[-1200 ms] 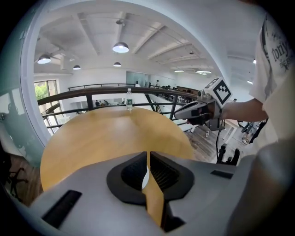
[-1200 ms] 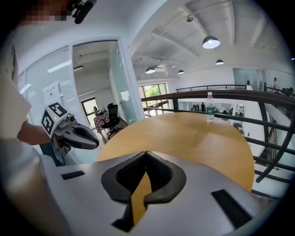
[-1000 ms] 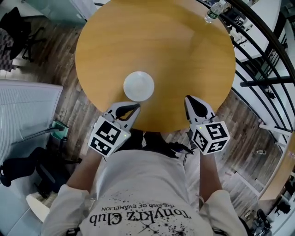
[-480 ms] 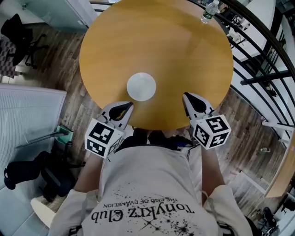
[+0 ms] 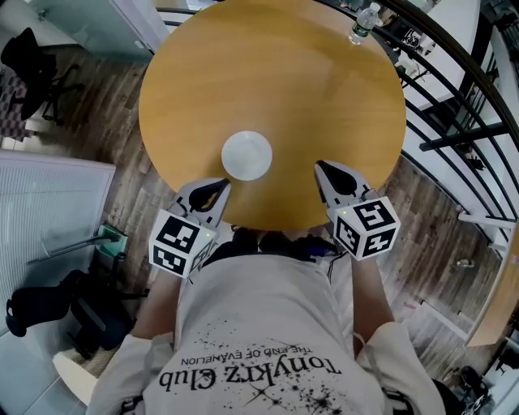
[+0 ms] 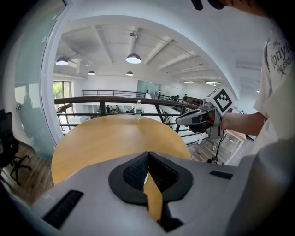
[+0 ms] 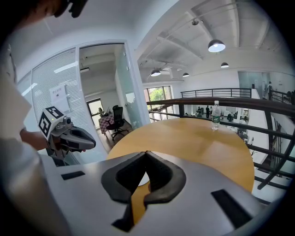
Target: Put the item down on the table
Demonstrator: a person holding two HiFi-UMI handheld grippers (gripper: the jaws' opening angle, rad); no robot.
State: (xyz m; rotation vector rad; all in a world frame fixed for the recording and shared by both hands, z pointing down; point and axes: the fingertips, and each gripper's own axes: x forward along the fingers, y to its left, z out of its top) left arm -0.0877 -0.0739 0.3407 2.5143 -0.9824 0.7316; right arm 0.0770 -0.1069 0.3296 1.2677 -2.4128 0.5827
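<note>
Left gripper (image 6: 148, 156) has its jaws pressed together on nothing, and right gripper (image 7: 146, 154) is likewise closed and empty. Both hover at the near edge of the table (image 5: 276, 73). The left one is just beside the white disc (image 5: 246, 156) (a plate or a lid, hard to tell from above), which lies flat on the tabletop close to that edge. The put-down looks done. The risk is that a low swing of the left gripper clips the disc and slides it off. A bottle (image 5: 362, 24) stands at the far edge.
</note>
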